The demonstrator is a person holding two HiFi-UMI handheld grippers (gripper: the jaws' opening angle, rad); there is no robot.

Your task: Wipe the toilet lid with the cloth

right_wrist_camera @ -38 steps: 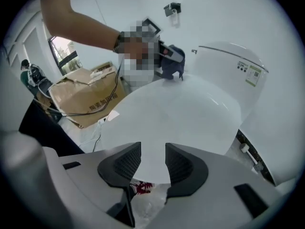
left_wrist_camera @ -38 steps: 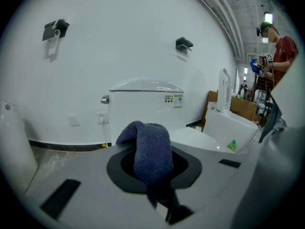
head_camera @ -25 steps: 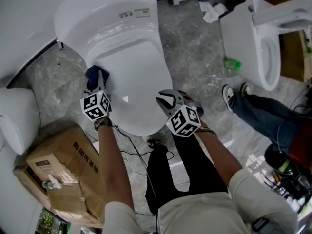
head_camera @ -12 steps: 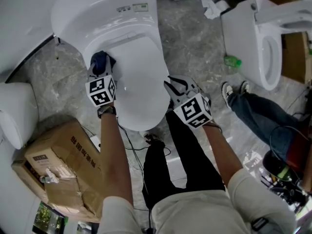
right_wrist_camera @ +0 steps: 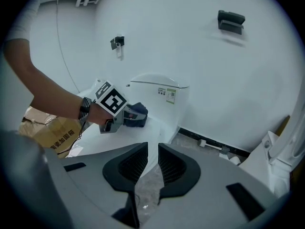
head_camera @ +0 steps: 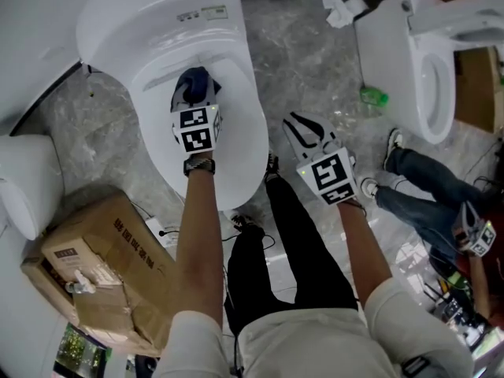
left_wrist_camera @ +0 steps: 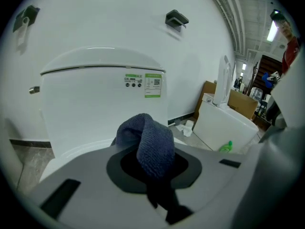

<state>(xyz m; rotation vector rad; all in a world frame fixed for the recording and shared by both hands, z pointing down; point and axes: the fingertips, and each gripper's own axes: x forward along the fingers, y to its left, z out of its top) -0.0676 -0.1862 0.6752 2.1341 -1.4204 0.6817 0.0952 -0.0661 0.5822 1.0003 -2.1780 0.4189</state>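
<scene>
A white toilet with its lid (head_camera: pixel 232 136) shut fills the upper left of the head view. My left gripper (head_camera: pixel 195 102) is shut on a dark blue cloth (head_camera: pixel 193 83) and presses it on the back part of the lid, near the hinge. From the left gripper view the cloth (left_wrist_camera: pixel 148 144) bulges out between the jaws, with the tank (left_wrist_camera: pixel 95 104) behind it. Right of the toilet, my right gripper (head_camera: pixel 305 135) hangs over the marble floor. Its jaws (right_wrist_camera: pixel 152 163) stand a narrow gap apart with nothing between them. The right gripper view also catches the left gripper (right_wrist_camera: pixel 132 117) and the cloth (right_wrist_camera: pixel 138 112).
A second toilet (head_camera: pixel 417 61) stands at the right with a green bottle (head_camera: pixel 374 98) at its foot. Another person's legs and shoes (head_camera: pixel 425 183) are on the floor to the right. A cardboard box (head_camera: pixel 94 266) and cables (head_camera: pixel 169 231) lie at the lower left. Crumpled tissue (head_camera: pixel 342 10) lies by the wall.
My left gripper has carried the cloth from the lid's left edge onto its back middle. My right gripper has drifted right, away from the toilet's front.
</scene>
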